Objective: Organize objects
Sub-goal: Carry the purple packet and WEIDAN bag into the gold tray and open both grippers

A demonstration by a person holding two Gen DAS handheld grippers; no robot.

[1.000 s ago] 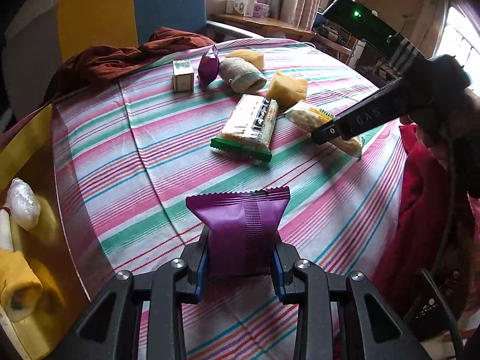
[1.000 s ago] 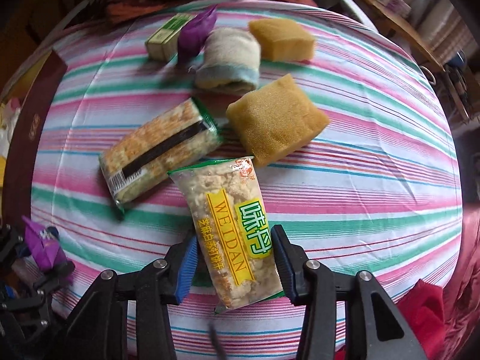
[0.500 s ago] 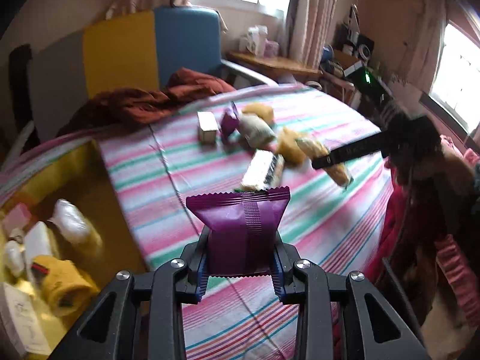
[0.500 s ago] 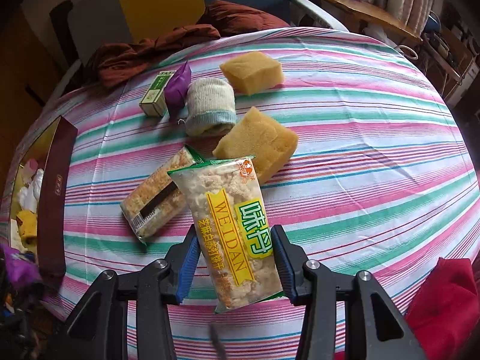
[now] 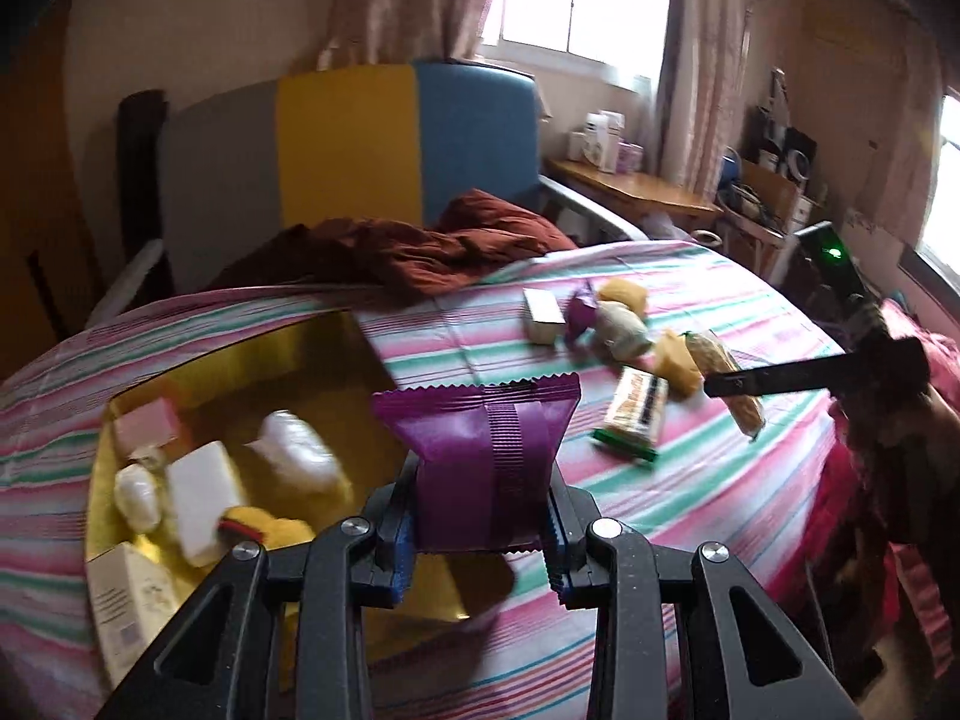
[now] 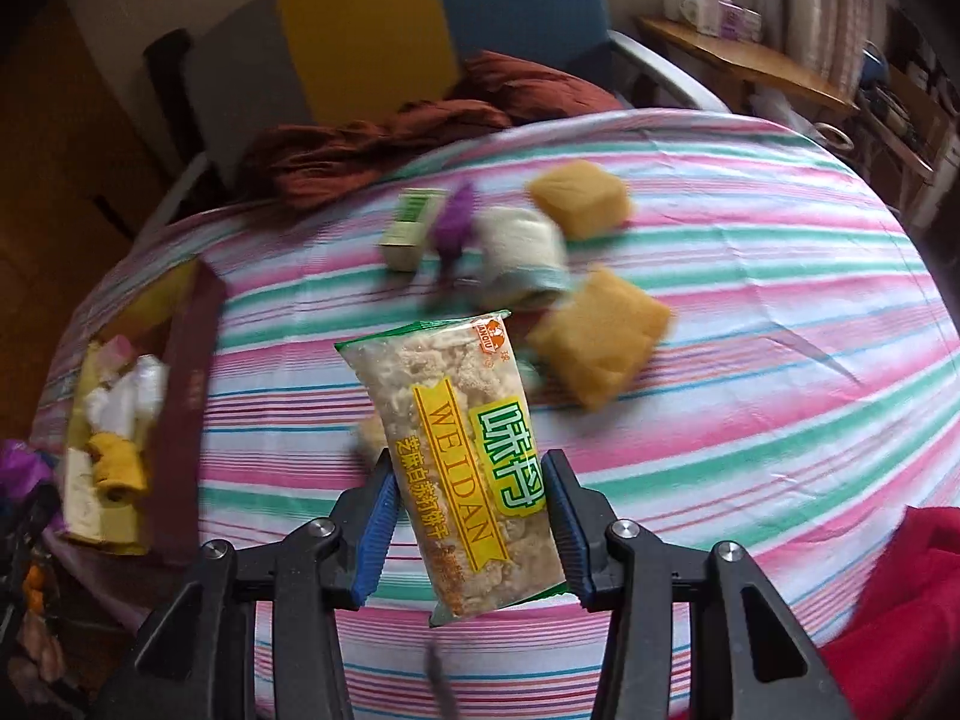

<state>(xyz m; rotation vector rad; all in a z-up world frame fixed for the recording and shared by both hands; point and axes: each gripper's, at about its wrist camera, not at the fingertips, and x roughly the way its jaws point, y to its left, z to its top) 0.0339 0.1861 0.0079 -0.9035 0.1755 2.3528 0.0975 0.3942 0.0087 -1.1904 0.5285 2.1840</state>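
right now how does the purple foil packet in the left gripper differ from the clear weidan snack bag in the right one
The purple foil packet is opaque and plain, with no print showing; the clear Weidan snack bag shows pale crumbly pieces under a yellow-and-green label. The purple packet is short and squat, the Weidan bag long and narrow. The purple packet stands upright in the left gripper; the Weidan bag tilts in the right gripper. Both are sealed, clamped and off the table.

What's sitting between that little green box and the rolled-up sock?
A small purple packet, wedged between the green box and the rolled sock; both views show it.
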